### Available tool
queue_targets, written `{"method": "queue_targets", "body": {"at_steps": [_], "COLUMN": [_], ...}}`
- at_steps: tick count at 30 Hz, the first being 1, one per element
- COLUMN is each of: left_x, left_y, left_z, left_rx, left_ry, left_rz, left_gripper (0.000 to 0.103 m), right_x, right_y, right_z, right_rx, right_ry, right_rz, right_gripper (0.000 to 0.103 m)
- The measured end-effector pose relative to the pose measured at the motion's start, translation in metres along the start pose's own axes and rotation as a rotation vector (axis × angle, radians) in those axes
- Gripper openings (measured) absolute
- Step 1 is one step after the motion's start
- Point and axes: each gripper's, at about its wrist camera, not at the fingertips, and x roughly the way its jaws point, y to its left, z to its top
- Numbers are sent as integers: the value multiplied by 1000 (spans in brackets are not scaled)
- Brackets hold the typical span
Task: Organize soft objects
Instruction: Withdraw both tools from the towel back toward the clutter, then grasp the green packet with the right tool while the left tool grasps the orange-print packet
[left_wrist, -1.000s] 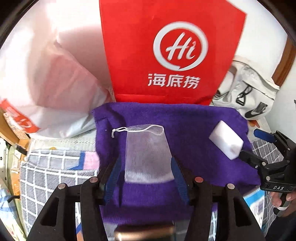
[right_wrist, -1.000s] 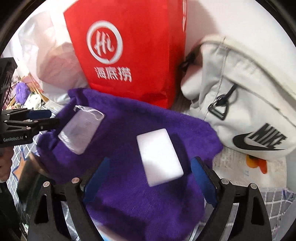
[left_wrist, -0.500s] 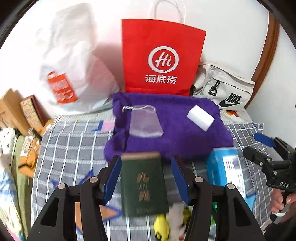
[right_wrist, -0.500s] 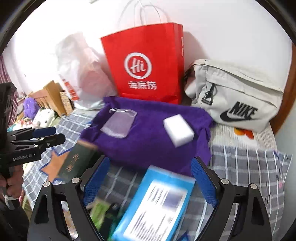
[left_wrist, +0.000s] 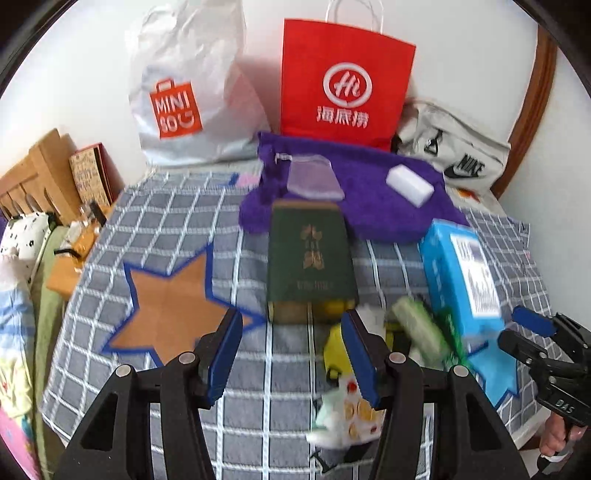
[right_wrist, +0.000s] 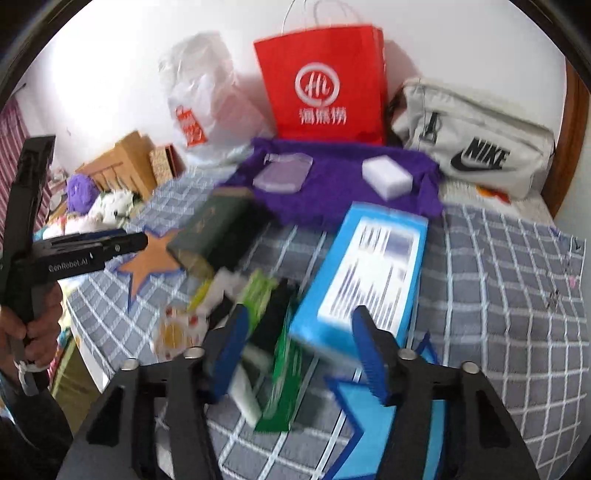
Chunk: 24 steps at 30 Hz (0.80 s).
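Note:
A purple towel (left_wrist: 373, 199) (right_wrist: 332, 184) lies at the far side of the checked bed cover, in front of the red paper bag (left_wrist: 343, 85). On it lie a sheer mesh pouch (left_wrist: 314, 177) (right_wrist: 282, 173) and a white sponge block (left_wrist: 409, 184) (right_wrist: 386, 175). My left gripper (left_wrist: 291, 350) is open and empty, well back from the towel, above the cover. My right gripper (right_wrist: 299, 343) is open and empty, over a pile of small packets. Each gripper shows at the edge of the other's view.
A dark green book (left_wrist: 310, 258) and a blue box (left_wrist: 461, 273) (right_wrist: 369, 273) lie in front of the towel. Small packets, a yellow item and a green roll (left_wrist: 417, 328) are scattered near the front. A white Miniso bag (left_wrist: 184, 103) and a Nike bag (right_wrist: 476, 140) stand at the back.
Both grippers have pulled back from the towel, leaving the pouch and sponge lying on it. The book, blue box and packets have come into view.

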Motion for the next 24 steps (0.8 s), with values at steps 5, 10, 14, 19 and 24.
{"method": "queue_targets", "body": {"at_steps": [5,10,14,19,24], "left_x": [8,14,14,12,16], "left_y": [-4,-9,-12,-11,-23], "left_z": [-31,-45,-49,-55,-61], "left_rx": [-1,0,3,0,27], "left_ry": [38,65,66,69,88], "left_rz": [-19,-34,-47,-84,-127], "left_gripper": [53,53,53,53,56], "right_x": [17,32,47,51,37], "right_y": [1,11,15,7,7], "right_z": [-21,-34,-39,-43,-49], "right_rx": [26,-22,-60,-16,-22], "right_ry": [32,62,84,74,62], "right_rz": [38,-2,-37,-29,-23], "right_gripper": [53,51,29,9,8]}}
